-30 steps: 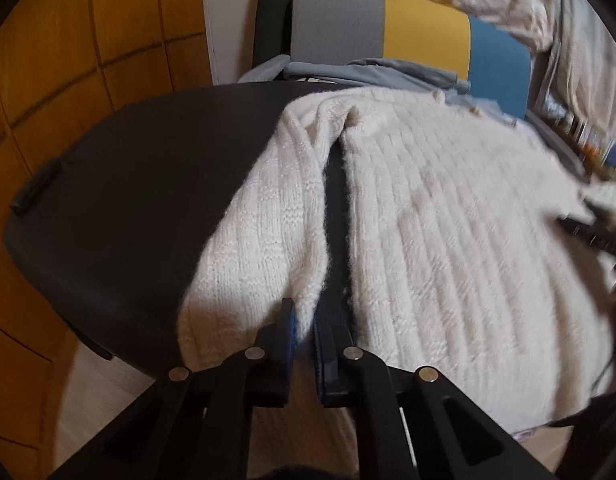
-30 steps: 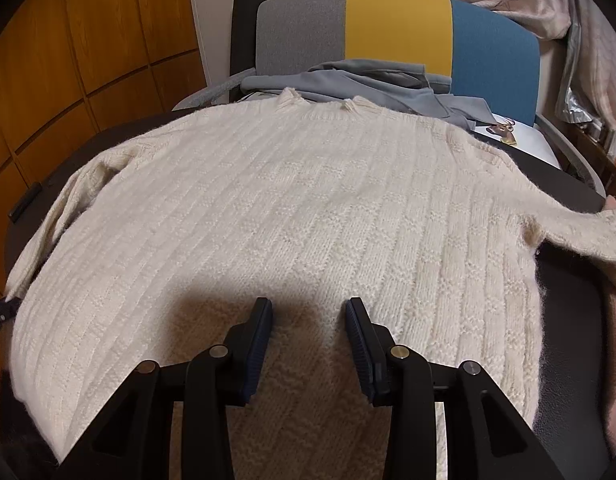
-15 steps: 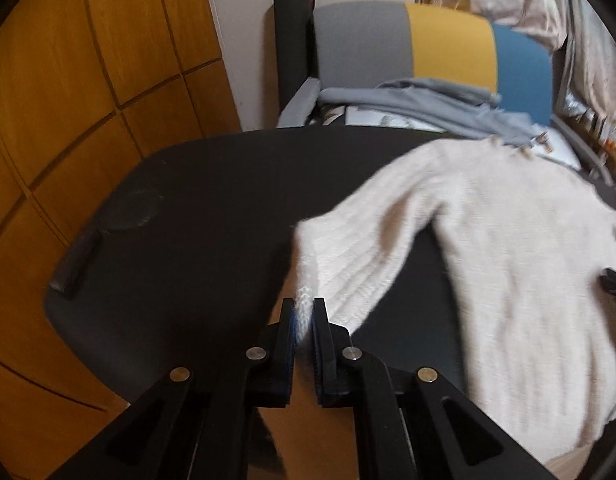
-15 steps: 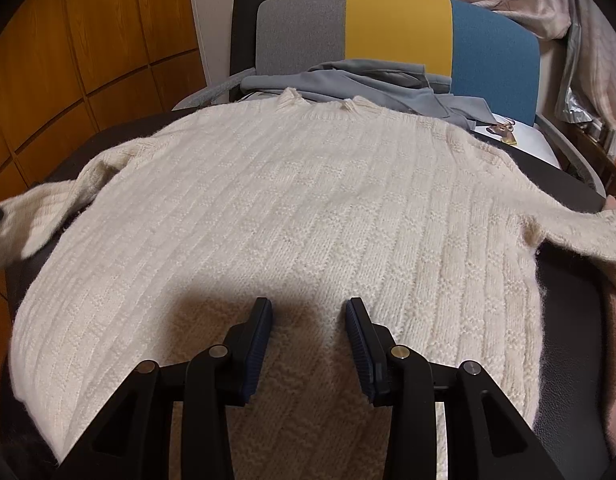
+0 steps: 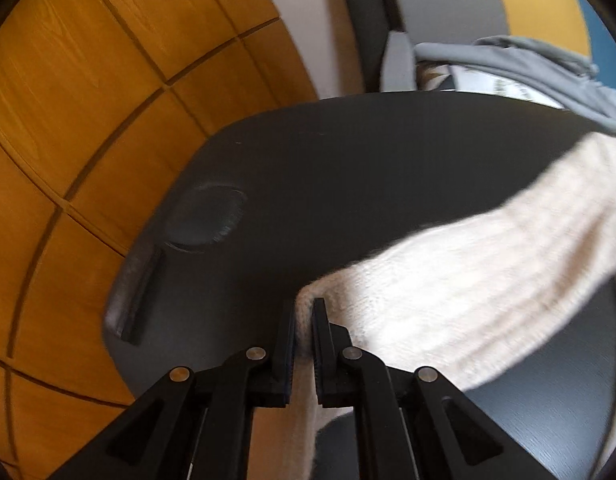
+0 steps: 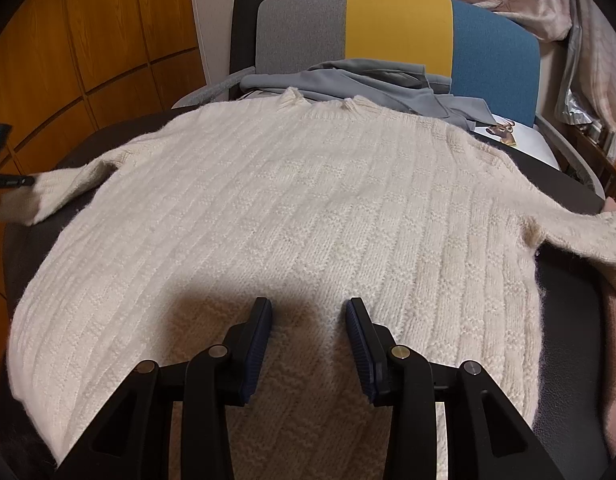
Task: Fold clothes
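- The left gripper [image 5: 303,320] has its jaws pressed nearly together, pinching the cuff end of the cream knit sweater's sleeve [image 5: 468,280]; the knit shows between the two fingers [image 5: 285,332].
- From that pinch the sleeve stretches up and to the right across the black table [image 5: 328,168], lifted off the surface near the gripper.
- The right gripper [image 6: 308,316] has its fingers [image 6: 259,332] spread apart, with nothing clamped between them; it hovers over the sweater's lower hem area.
- The sweater [image 6: 299,208] lies flat on the table, neckline at the far edge, both sleeves out to the sides.
- In the right wrist view the left sleeve [image 6: 63,188] runs toward the picture's left edge.
- Behind the table stands a chair [image 6: 400,24] with grey, yellow and blue panels, a grey garment [image 6: 368,80] heaped on it.
- Wooden panelling [image 5: 87,100] lines the wall on the left.
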{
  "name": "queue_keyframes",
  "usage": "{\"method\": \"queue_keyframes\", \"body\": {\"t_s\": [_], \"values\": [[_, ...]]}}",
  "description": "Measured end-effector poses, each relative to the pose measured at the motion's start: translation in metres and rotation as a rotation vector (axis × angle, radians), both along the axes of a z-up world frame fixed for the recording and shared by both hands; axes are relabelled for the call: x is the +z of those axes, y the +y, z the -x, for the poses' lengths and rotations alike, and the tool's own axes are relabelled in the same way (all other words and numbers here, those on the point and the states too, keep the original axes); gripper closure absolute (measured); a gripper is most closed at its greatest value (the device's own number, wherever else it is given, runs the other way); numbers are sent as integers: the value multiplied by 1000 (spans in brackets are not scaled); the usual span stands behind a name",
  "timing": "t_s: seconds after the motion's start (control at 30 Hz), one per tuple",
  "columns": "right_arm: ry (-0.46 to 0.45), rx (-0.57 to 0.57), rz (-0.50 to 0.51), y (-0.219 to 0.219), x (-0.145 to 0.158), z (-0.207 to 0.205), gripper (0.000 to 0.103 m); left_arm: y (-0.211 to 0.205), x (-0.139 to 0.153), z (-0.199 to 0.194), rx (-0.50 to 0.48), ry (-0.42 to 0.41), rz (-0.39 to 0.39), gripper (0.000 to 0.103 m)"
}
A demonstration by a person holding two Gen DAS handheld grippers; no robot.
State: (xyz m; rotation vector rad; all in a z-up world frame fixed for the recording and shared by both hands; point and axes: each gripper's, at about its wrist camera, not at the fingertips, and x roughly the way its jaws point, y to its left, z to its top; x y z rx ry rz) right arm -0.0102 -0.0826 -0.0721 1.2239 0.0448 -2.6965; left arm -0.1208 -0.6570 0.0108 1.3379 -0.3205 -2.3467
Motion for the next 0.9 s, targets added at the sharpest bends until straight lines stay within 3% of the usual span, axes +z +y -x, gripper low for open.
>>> {"method": "queue_keyframes", "body": {"t_s": [0.13, 0.3, 0.4, 0.47, 0.57, 0.73, 0.83, 0.9], "values": [[0, 1, 4, 1, 0, 0, 63, -22, -17, 31, 60, -15, 41, 96], [1, 2, -8, 1, 0, 1, 63, -46, -61, 59, 158, -112, 67, 91], [3, 2, -9, 0, 0, 0, 62, -52, -53, 55, 180, -75, 58, 82], [3, 2, -5, 0, 0, 0, 62, -57, -41, 49, 200, -37, 59, 82], [4, 3, 5, 2, -1, 0, 62, -50, -3, 20, 229, 101, 78, 82], [-8, 0, 28, 5, 2, 1, 59, 26, 48, -37, 59, 313, -29, 82], [-36, -30, 61, 11, 12, 2, 59, 109, 46, -65, -162, 290, -164, 82], [-23, -82, 143, 31, 24, -9, 58, 167, 34, -82, -279, 259, -282, 82]]}}
